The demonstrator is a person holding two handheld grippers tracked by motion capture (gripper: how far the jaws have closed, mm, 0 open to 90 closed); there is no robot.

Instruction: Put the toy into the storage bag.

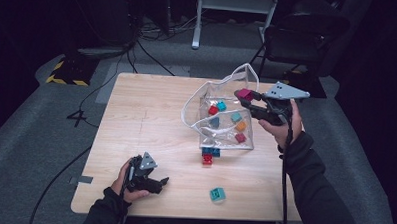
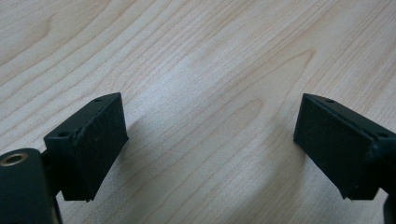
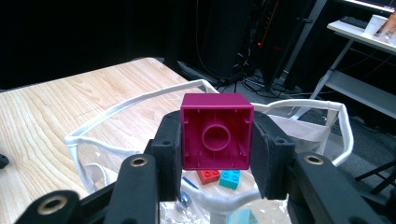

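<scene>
Right gripper point(image 1: 251, 97) up at the right of centre in the high view, jaws clamped on a magenta block point(image 1: 245, 94), poised at the upper right rim of the clear bag point(image 1: 225, 138). Same grip from close in through the right gripper view: magenta block point(image 3: 216, 131) dead centre, hollow underside and round socket facing the camera, a black pad point(image 3: 266, 154) pressed to each flank. Below it, the bag's white rim point(image 3: 140, 100) looping around the open mouth, a red brick point(image 3: 208, 175) and a teal brick point(image 3: 229, 178) lying inside. Only from above: more coloured blocks scattered inside the bag, a blue-and-red stack point(image 1: 209, 155) just below its lower edge, a lone teal block point(image 1: 217, 193) nearer the bottom.

Left gripper point(image 1: 160, 183) at lower left in the high view, low over the table point(image 1: 136, 120). Left gripper view: jaws spread wide, nothing between them, bare wood grain point(image 2: 210, 93) beneath.
</scene>
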